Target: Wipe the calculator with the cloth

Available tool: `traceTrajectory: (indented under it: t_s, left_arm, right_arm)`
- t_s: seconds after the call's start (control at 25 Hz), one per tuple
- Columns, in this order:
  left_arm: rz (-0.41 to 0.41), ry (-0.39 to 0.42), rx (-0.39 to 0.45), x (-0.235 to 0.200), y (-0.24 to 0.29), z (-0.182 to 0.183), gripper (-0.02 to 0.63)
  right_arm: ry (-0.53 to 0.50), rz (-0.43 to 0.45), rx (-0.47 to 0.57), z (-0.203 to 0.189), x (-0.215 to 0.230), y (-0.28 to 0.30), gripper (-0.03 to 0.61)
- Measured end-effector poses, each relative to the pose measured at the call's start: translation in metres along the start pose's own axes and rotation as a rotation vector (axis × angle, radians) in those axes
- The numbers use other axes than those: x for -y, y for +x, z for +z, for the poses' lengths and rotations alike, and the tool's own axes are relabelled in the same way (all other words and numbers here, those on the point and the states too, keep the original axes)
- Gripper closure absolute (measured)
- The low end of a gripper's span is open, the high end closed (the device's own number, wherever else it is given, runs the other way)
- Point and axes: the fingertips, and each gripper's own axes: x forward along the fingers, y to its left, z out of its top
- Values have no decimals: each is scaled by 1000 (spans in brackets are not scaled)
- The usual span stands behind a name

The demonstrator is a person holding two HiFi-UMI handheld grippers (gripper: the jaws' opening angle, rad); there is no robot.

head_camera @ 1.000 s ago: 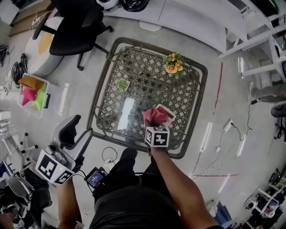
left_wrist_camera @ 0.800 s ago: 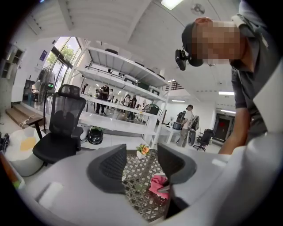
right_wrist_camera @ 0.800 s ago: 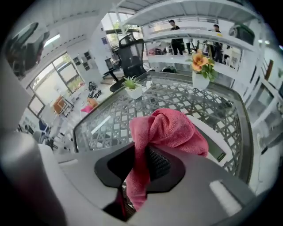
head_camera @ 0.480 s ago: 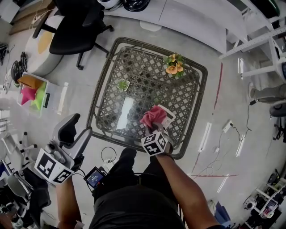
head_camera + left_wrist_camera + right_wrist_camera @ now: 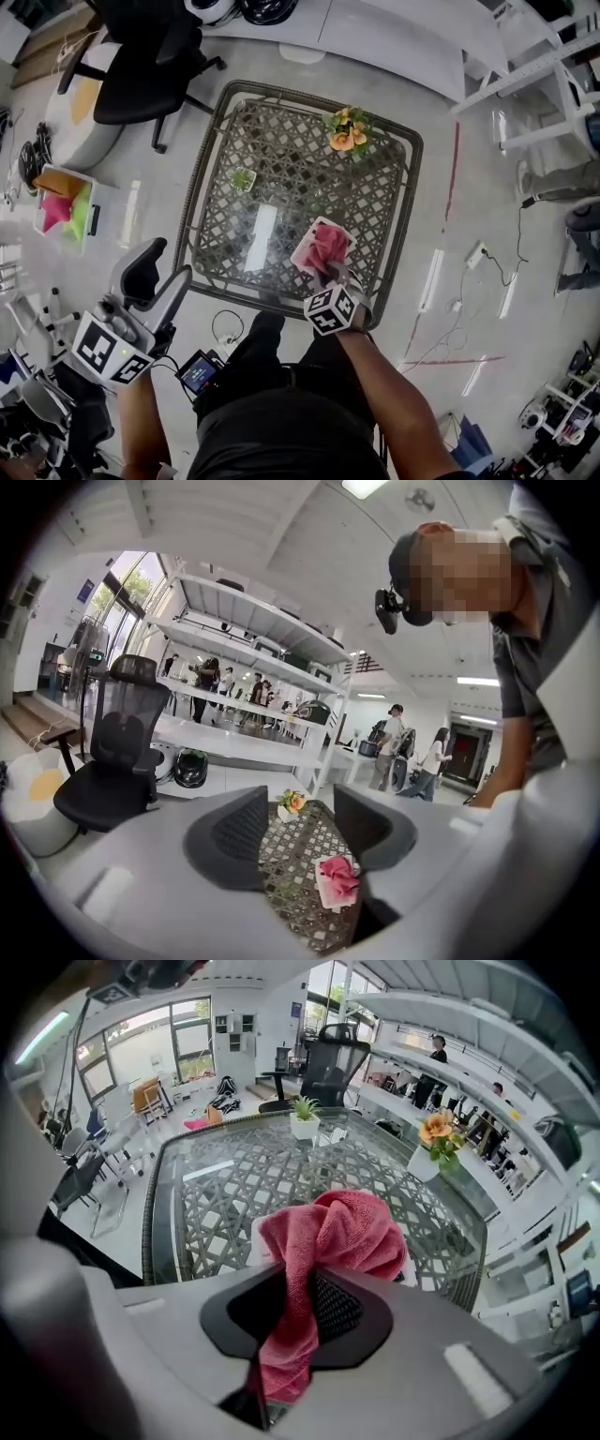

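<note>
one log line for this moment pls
task: wipe | right tongs: shut on cloth, over calculator | left tongs: open, empty

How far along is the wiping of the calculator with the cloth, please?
Done: the right gripper has its jaws shut on the pink cloth. In hand: the cloth sits bunched on the white calculator on the table. Remaining: how much is wiped can't be judged; the left gripper hangs open, off the table.
</note>
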Motion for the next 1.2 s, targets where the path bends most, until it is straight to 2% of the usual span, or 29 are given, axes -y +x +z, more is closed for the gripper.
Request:
traceTrajectory:
  t_s: [0.16,0.32,0.56,0.64,0.72,1.0,1.2]
  left_arm:
    - [-15,5,-2,8,10,2,379]
    - [-27,8,-5,13,16,3,379]
    - [-29,13,-10,15,21,6,379]
    - [-31,12,-11,16,21,6,379]
    - [-32,12,-11,16,22,5,377]
    - [-27,11,-4,13,17,7,377]
    - [-16,11,10,9,9,10,377]
  right_arm:
    - [76,-20,-8,-18,16,-7,511]
    - [206,-25,-3,-34,24,-13,511]
    - [636,6,40,-49,30,-24,511]
    - [726,16,48,-51,26,-24,511]
    - [737,21,47,-48,21,-23,511]
    - [608,64,20,-21,-4,-8,511]
    - [562,112,7,1,-20,2,511]
